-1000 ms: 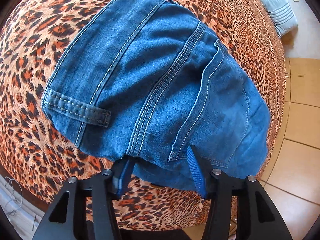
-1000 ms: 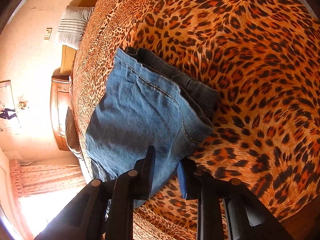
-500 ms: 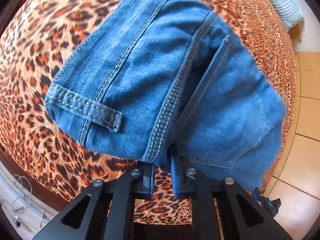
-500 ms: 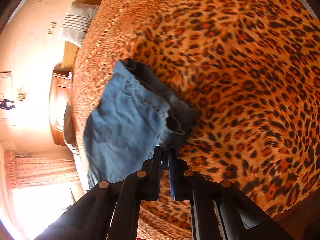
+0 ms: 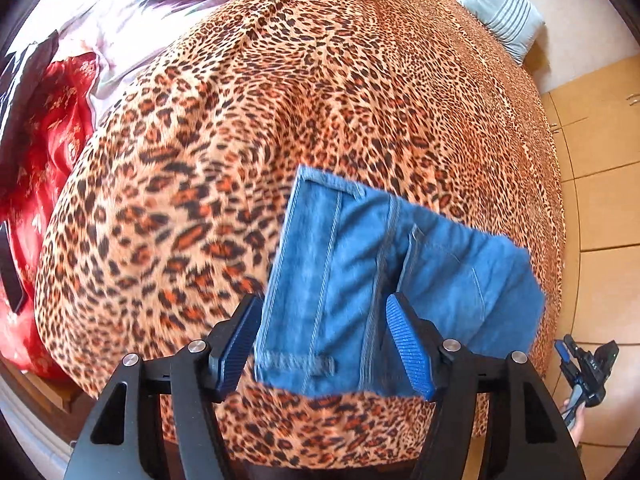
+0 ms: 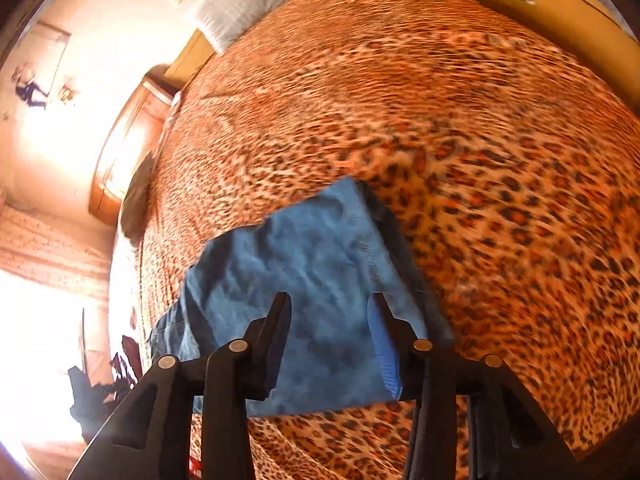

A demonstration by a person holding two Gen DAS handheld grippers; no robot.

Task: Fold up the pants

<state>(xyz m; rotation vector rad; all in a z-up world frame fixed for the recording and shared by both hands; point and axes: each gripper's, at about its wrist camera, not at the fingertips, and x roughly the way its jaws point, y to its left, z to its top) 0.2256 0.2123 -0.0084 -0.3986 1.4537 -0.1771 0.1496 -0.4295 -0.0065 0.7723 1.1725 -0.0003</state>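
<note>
The folded blue denim pants (image 5: 384,284) lie flat on the leopard-print bedspread (image 5: 280,120) near its front edge, waistband end with a belt loop toward me. My left gripper (image 5: 328,340) is open, raised above the near edge of the pants and holding nothing. In the right wrist view the pants (image 6: 312,280) lie as a folded stack, and my right gripper (image 6: 332,336) is open above their near end, empty. My right gripper also shows at the lower right of the left wrist view (image 5: 584,368).
A striped pillow (image 5: 500,12) lies at the far corner of the bed. Red fabric (image 5: 44,152) and pale bedding (image 5: 132,16) lie at the left. A tiled floor (image 5: 600,200) runs along the right. A wooden nightstand (image 6: 128,144) stands beyond the bed.
Both grippers, shut on the pants' edge half a second ago, have opened and pulled back and up. The pants now lie released on the bed.
</note>
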